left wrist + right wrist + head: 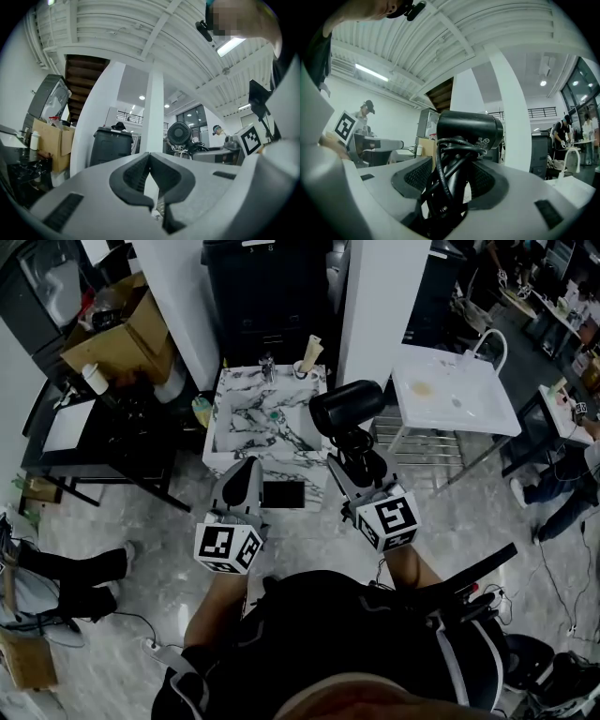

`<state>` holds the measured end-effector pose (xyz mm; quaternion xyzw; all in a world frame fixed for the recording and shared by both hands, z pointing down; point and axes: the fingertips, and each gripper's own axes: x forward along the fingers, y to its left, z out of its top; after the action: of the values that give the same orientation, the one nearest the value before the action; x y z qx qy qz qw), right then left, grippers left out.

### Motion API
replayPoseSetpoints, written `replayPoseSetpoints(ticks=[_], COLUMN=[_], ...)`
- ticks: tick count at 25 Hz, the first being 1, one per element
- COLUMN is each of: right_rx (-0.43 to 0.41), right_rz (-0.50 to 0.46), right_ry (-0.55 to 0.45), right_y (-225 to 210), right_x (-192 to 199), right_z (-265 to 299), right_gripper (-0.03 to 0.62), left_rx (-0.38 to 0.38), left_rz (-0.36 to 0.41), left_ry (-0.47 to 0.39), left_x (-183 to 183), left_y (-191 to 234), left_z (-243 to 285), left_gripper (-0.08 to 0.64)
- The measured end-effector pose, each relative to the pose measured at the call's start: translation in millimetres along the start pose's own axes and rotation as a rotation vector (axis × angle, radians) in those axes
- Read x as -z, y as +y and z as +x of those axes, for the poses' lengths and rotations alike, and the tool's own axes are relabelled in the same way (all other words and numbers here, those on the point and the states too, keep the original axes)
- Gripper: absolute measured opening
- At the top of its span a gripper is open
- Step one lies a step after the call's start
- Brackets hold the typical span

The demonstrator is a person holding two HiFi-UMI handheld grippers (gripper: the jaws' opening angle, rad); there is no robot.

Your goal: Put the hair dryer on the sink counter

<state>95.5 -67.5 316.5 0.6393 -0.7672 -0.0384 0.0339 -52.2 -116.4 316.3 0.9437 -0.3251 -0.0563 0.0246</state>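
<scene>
The marble sink counter (225, 442) stood ahead of us. Its basin (267, 427) held only a small green item by the drain (too small for us to name). A cup (305, 367) on the counter's far right corner held a pale, tall object, and the open cardboard box (122, 334) far to the left was stuffed with oddments.

We held both grippers low and near our body, side by side, pointing out toward the counter. The right gripper (354, 465) had its jaws clamped on the handle of the black hair dryer (345, 407). The dryer stood upright in the air by the counter's right edge, with its barrel lying crosswise. The left gripper (244, 474) had its jaws pressed together and carried nothing.

The head view hid the cord (440, 164) from us, but the right gripper view showed it wound round the handle between the pads. Only the left gripper view showed the dryer's round rear grille (179, 133), and a black bin (111, 145) beyond.
</scene>
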Motion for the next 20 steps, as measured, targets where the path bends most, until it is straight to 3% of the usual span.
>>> replayPoseSetpoints(ticks=[20], right_rx=[0.051], right_rz=[0.011], right_ry=[0.016], right_y=[91.9], right_x=[-3.4], right_z=[82.0], right_gripper=[0.244], left_rx=[0.072], left_rz=[-0.014], left_ry=[0.004], left_x=[-6.6], left_y=[109.3], left_z=[-37.0], left_gripper=[0.008])
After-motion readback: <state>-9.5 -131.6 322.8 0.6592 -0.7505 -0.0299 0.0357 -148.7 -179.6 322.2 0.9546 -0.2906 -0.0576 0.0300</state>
